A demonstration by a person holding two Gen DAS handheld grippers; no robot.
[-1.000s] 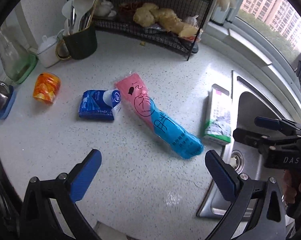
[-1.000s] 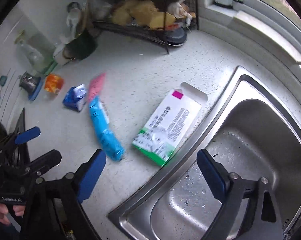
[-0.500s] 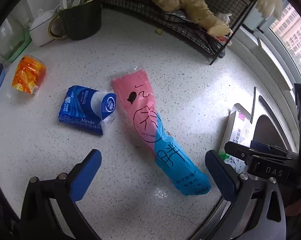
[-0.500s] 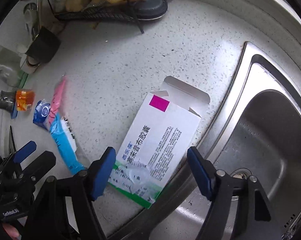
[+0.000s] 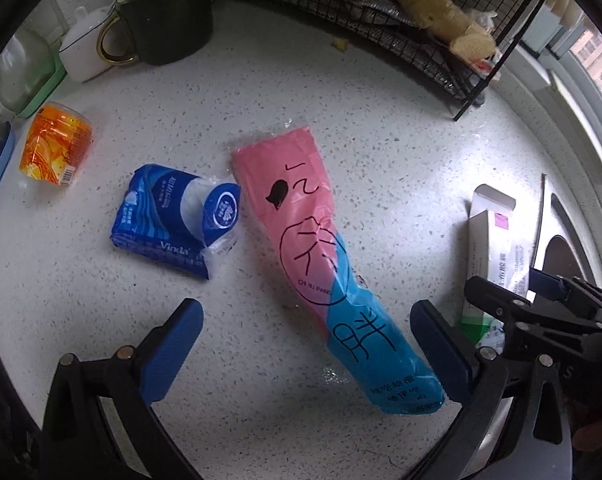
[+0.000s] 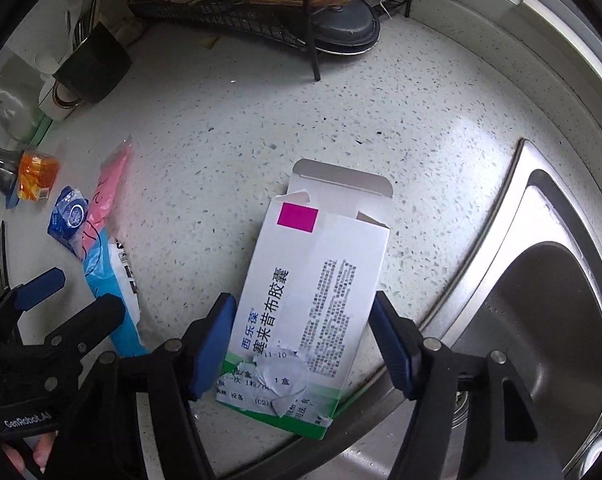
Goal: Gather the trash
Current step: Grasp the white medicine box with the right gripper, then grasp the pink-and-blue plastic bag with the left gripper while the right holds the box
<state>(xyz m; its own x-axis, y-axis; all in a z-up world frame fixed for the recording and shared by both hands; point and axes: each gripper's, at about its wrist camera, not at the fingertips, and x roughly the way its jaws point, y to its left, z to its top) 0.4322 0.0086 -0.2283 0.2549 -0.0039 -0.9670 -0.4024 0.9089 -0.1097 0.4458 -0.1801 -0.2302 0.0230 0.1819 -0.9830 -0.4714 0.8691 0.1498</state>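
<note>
Closing around the medicine box (image 6: 313,304), the right gripper (image 6: 301,344) (pads flanking it).

Your open stretch of counter (image 6: 381,92) runs mid-width; the wire rack (image 6: 237,12) blocks its back edge, the sink (image 6: 549,300) its right edge.

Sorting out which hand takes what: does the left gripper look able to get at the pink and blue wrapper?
Probably yes. The left gripper stands open over the pink and blue wrapper, which lies flat between its fingers with nothing on top; the tissue pack lies clear beside it.
</note>
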